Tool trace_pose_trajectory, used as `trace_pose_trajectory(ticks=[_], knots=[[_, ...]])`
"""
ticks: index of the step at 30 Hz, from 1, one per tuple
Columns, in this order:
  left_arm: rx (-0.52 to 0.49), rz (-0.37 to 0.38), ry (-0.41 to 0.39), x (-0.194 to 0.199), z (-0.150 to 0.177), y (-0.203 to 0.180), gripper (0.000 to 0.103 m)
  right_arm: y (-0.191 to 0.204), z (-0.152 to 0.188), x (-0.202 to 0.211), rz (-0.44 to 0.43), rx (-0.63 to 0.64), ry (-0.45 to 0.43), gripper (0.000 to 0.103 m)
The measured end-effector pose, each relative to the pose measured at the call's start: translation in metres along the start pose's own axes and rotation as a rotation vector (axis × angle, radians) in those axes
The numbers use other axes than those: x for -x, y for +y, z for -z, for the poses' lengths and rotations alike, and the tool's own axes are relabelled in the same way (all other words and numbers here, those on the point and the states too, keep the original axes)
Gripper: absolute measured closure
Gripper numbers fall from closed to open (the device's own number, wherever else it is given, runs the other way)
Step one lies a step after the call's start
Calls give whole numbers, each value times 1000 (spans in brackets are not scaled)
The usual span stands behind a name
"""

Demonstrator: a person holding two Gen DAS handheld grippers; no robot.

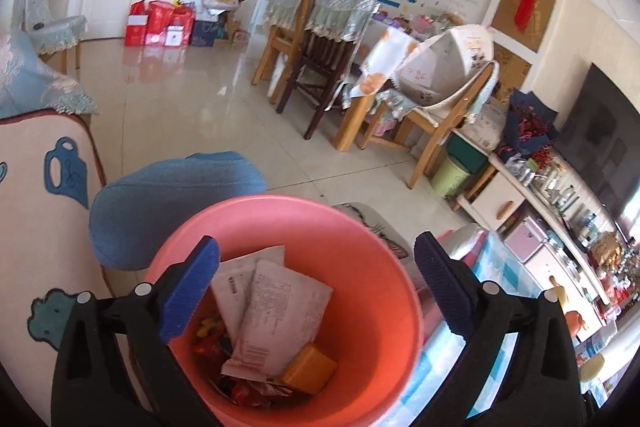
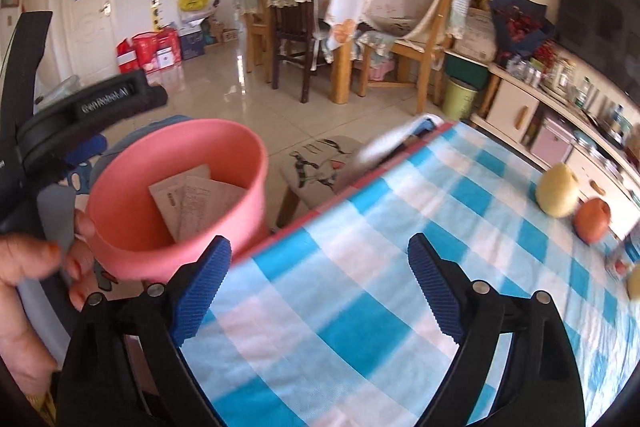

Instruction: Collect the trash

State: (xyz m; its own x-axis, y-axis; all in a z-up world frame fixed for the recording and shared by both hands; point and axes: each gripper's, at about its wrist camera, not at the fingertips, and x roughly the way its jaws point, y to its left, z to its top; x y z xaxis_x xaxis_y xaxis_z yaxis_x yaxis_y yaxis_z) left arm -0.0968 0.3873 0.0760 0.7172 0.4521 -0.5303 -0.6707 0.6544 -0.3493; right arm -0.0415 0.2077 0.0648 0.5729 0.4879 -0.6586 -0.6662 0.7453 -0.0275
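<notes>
A pink bucket (image 1: 360, 227) sits directly under my left gripper (image 1: 316, 247), whose blue-padded jaws stand wide apart with nothing between them. Inside lie white wrappers (image 1: 276, 315), an orange packet (image 1: 310, 367) and red scraps. In the right wrist view the same bucket (image 2: 132, 251) is beside the table's left edge. My right gripper (image 2: 320, 247) hangs open and empty over the blue-and-white checked tablecloth (image 2: 360, 327). A person's hand (image 2: 28, 267) grips the black body (image 2: 100, 103) of the left tool. What the bucket rests on is hidden.
A yellow fruit (image 2: 558, 191) and a red-orange fruit (image 2: 592, 221) lie at the table's right side. Beyond the table stand a cushioned stool (image 2: 320, 163), wooden chairs (image 2: 416, 39) and a green bin (image 2: 460, 103). A blue cushion (image 1: 160, 203) and sofa (image 1: 40, 211) are at left.
</notes>
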Motion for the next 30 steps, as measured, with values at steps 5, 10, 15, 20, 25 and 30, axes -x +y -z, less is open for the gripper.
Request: trace_pose_trajectory(ticks=[5, 10, 15, 20, 25, 30], knots=[[-69, 99, -63, 17, 12, -24, 4, -39, 21, 25, 31, -109, 4, 13], [-127, 199, -121, 33, 25, -50, 4, -76, 40, 52, 96, -192, -21, 11], [-274, 238, -171, 52, 41, -86, 4, -110, 59, 75, 159, -260, -45, 11], [-385, 264, -160, 73, 61, -117, 4, -136, 73, 100, 234, -284, -86, 10], [-470, 292, -133, 98, 80, -146, 4, -160, 84, 123, 285, -305, -115, 10], [-495, 334, -83, 117, 95, -171, 4, -183, 93, 146, 342, -326, -160, 10]])
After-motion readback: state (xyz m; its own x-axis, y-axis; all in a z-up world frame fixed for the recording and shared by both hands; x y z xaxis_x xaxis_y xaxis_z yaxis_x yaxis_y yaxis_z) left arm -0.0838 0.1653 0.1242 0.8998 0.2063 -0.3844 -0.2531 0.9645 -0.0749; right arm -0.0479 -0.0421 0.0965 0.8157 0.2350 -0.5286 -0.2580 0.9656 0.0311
